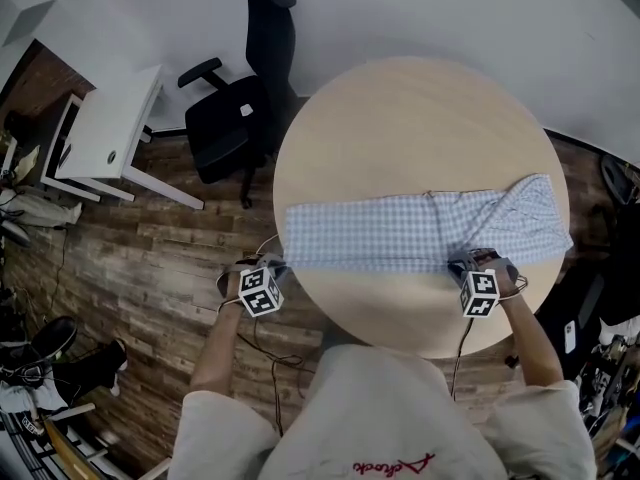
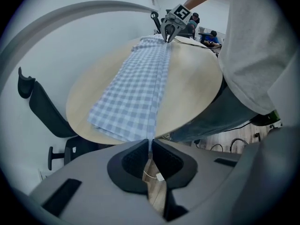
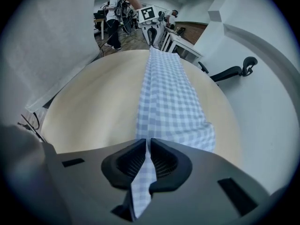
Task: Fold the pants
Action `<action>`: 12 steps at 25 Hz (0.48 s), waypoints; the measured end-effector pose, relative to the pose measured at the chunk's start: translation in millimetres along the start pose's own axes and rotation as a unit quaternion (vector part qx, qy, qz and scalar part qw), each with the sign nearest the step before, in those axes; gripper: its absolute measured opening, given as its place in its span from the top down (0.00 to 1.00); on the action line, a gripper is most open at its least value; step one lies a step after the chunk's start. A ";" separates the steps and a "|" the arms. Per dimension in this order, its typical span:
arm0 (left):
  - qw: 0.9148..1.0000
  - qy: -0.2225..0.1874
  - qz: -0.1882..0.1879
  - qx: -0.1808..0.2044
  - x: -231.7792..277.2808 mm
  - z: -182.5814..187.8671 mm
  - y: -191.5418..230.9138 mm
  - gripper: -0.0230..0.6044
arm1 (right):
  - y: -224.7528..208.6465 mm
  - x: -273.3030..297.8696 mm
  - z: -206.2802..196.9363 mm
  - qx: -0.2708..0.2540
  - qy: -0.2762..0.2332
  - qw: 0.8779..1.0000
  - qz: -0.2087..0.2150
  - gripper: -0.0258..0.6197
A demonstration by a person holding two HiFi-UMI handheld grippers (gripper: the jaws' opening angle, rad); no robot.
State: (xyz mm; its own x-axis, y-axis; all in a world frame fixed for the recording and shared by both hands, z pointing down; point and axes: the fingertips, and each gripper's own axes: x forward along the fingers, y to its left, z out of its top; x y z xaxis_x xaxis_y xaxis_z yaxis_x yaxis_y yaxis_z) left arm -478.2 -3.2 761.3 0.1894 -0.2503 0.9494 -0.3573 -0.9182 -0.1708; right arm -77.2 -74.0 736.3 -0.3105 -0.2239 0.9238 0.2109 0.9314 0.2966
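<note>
Two grippers nearest me, left gripper (image 1: 275,266) and right gripper (image 1: 463,266), have jaws clenched on the near edge of the blue-and-white checked cloth pants (image 1: 420,230), which lie stretched across the round pale wooden tabletop (image 1: 400,118). A black office chair (image 1: 235,118) stands beyond.

Person wears a pale grey T-shirt (image 1: 390,418), red script at 6 o'clock. The left gripper (image 1: 281,266) and right gripper (image 1: 463,265) have grey bodies, black-and-white marker cubes and thin cables.
</note>
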 end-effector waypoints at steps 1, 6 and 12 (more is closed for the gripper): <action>1.000 0.006 -0.005 -0.001 3.1 -3.4 -3.8 0.89 | 4.6 2.5 -0.9 0.005 0.000 1.000 0.011 0.90; 1.000 0.023 -0.008 -0.009 6.0 -17.4 -16.4 0.89 | 27.5 9.3 -4.5 0.013 0.004 0.998 0.061 0.84; 0.999 0.004 0.018 -0.048 -5.2 -11.0 -11.0 0.89 | 28.8 7.5 8.1 0.025 -0.015 0.998 0.054 0.84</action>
State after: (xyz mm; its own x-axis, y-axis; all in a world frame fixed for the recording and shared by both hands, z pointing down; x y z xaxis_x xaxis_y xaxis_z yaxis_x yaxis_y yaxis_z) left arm -485.3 11.6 761.2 0.1665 -0.2801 0.9454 -0.4502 -0.8746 -0.1799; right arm -81.0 -46.5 749.8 -0.3160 -0.1131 0.9420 0.1988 0.9629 0.1823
